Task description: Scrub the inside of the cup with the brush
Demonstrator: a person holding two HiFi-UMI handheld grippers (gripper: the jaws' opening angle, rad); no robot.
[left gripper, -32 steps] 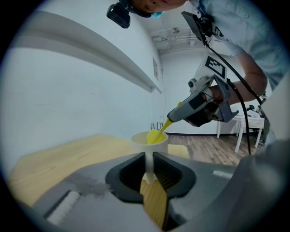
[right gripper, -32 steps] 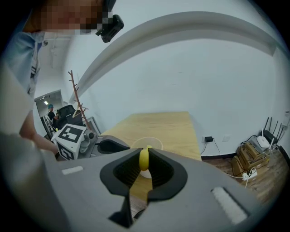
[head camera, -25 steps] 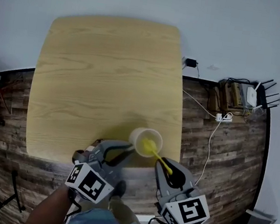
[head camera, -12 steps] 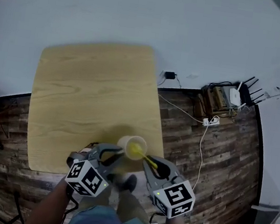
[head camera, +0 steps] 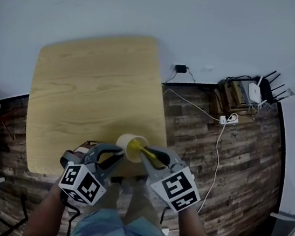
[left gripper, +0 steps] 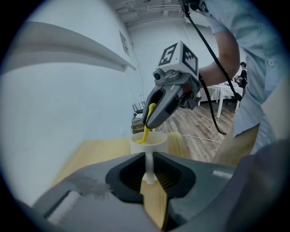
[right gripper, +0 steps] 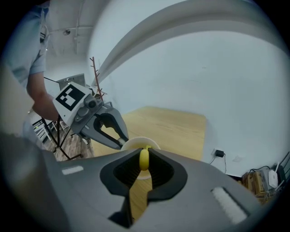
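1. Left tool [left gripper: 148, 164] is pinched tight on the thin handle of the cream-white plastic cup [left gripper: 148, 141]. The cup is over the near right corner of the pale wooden bench [head camera: 85, 95], with its mouth tipped toward the other tool. I can't tell whether its base touches the wood.
2. Right tool [right gripper: 144, 154] is clamped on the tail end of the slim yellow brush [left gripper: 146, 130]. The brush slants down, with its head inside the cup.
3. Step in hand, my read: scrubbing the inner wall is under way.
4. To do it well, hold the cup steady. The grip on the handle is narrow, so the cup could pivot under side load.
5. Use light pressure and sweep the brush head round the whole wall, then down to the bottom. Rolling the cup against the brush stroke would cover more.
6. Risks: pushing too hard could swing the cup out of the pinch, or the brush could slide in its clamp.
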